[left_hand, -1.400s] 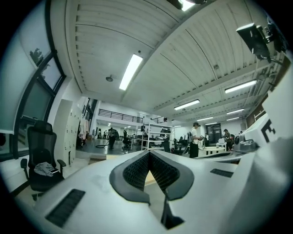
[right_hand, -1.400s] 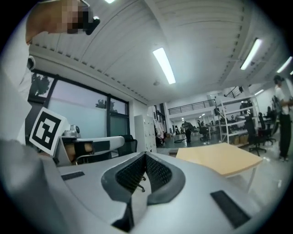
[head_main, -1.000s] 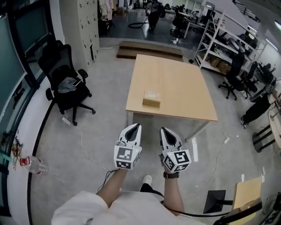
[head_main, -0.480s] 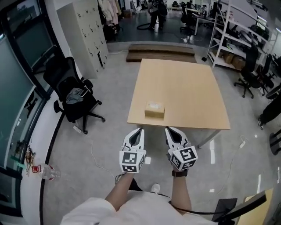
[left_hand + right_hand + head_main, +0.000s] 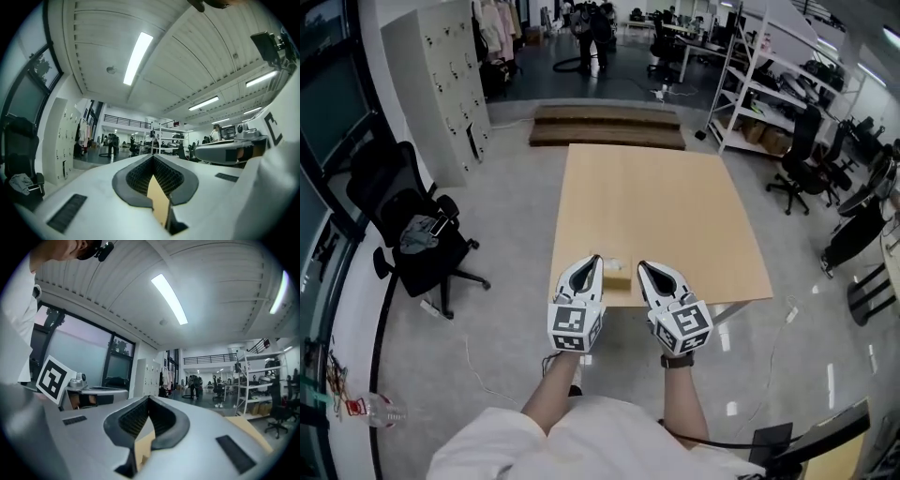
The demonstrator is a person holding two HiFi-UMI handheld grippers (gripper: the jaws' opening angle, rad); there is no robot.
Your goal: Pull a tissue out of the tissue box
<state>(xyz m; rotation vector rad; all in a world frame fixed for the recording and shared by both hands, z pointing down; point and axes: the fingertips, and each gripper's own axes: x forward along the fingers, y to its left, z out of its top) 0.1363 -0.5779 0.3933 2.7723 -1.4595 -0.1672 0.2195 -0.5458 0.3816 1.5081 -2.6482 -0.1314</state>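
Note:
A small tan tissue box (image 5: 617, 275) lies on the near edge of a light wooden table (image 5: 656, 197); white tissue shows at its top. In the head view my left gripper (image 5: 594, 259) and right gripper (image 5: 641, 266) are held side by side, level, with their tips at the table's near edge on either side of the box. Both are shut and empty, touching nothing. The left gripper (image 5: 152, 157) and right gripper (image 5: 149, 398) views show the jaws meeting at a point, with only a sliver of tan tabletop between the pads; the box is not discernible there.
A black office chair (image 5: 408, 234) with clothing stands on the floor to the left, grey lockers (image 5: 431, 75) behind it. A low wooden platform (image 5: 605, 127) lies beyond the table. Metal shelving (image 5: 759, 84) and more chairs (image 5: 802, 159) are at the right. A plastic bottle (image 5: 370, 410) lies at lower left.
Both grippers have travelled forward to the table together. The tissue box, earlier well ahead of them, now sits between their tips in the head view. The jaws stayed shut.

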